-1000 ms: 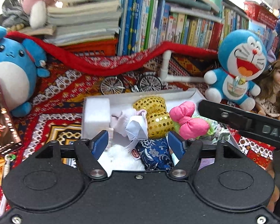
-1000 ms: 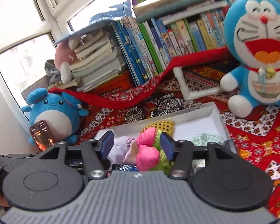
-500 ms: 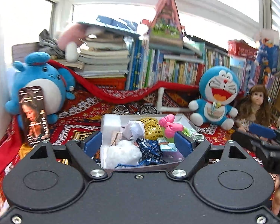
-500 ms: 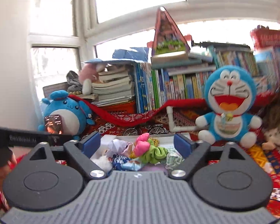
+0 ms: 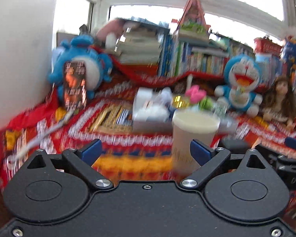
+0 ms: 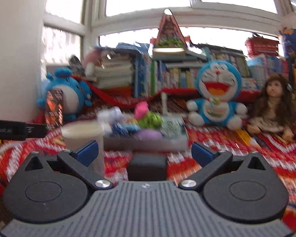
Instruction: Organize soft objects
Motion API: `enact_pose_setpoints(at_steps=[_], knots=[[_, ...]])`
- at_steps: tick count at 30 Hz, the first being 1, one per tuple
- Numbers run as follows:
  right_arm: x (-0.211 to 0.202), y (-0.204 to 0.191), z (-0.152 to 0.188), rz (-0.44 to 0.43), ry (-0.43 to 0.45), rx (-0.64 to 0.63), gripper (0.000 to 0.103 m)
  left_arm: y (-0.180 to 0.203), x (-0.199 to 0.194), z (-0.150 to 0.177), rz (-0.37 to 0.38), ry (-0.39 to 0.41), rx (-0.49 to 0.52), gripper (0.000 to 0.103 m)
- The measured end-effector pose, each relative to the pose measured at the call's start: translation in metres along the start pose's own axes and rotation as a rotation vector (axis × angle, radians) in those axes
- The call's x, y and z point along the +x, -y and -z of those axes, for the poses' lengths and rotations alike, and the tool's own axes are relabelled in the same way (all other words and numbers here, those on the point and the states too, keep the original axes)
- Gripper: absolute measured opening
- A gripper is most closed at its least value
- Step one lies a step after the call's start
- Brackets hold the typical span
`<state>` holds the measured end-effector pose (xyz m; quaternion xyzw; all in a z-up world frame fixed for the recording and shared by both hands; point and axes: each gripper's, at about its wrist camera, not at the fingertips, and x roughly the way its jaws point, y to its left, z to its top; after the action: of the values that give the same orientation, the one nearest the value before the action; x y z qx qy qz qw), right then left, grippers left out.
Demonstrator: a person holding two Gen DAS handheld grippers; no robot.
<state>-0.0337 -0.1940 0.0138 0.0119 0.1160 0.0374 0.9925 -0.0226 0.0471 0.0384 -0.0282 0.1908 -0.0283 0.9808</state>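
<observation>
A white box holding several soft items sits mid-cloth, blurred by motion. Among them I make out a pink bow, a gold sequin piece and a green scrunchie. My left gripper is well back from the box, jaws opening, nothing held. A cream cup stands just behind its right finger. My right gripper is also back from the box, jaws opening and empty. A small black block lies on the cloth between its fingers.
A blue-and-white cat plush and a doll sit at right. A round blue plush with a phone leaning on it is at left. Books line the back under the window, above the red patterned cloth.
Both grippers have pulled back from the box and opened wider. The box now looks small and far, and the cream cup and black block have come into view.
</observation>
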Motion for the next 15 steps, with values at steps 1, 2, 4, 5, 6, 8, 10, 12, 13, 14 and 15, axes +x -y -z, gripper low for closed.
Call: enact_pose_setpoints(at_steps=[1,2,4,5,6,8,10,12,13,14,15], knots=[[0.000,0.000,0.006,0.006,-0.021,-0.003,0.103,-0.001,0.003,0.007,-0.011,-0.022,-0.005,0.096],[0.000,0.000,0.011,0.015,-0.037,-0.009,0.103,-0.003,0.007,0.013,-0.021,-0.042,-0.010,0.096],[0.006,0.000,0.016,0.038,-0.071,-0.026,0.103,-0.005,0.017,0.022,-0.039,-0.078,-0.018,0.096],[0.008,0.000,0.019,0.047,-0.086,-0.033,0.103,-0.005,0.021,0.025,-0.048,-0.096,-0.019,0.096],[0.012,0.000,0.021,0.055,-0.102,-0.033,0.103,-0.005,0.025,0.028,-0.057,-0.110,-0.015,0.096],[0.014,0.000,0.023,0.053,-0.117,-0.023,0.103,-0.001,0.031,0.032,-0.072,-0.131,0.003,0.096],[0.016,-0.001,0.024,0.046,-0.124,-0.016,0.103,0.003,0.036,0.034,-0.081,-0.142,0.014,0.098],[0.016,-0.002,0.025,0.050,-0.128,-0.021,0.103,0.005,0.037,0.035,-0.083,-0.145,0.018,0.099],[0.016,-0.002,0.026,0.049,-0.132,-0.021,0.103,0.006,0.038,0.034,-0.078,-0.151,0.018,0.099],[0.017,-0.002,0.026,0.049,-0.134,-0.018,0.103,0.006,0.039,0.034,-0.071,-0.159,0.014,0.099],[0.017,-0.002,0.026,0.047,-0.138,-0.012,0.103,0.006,0.041,0.034,-0.063,-0.169,0.006,0.099]])
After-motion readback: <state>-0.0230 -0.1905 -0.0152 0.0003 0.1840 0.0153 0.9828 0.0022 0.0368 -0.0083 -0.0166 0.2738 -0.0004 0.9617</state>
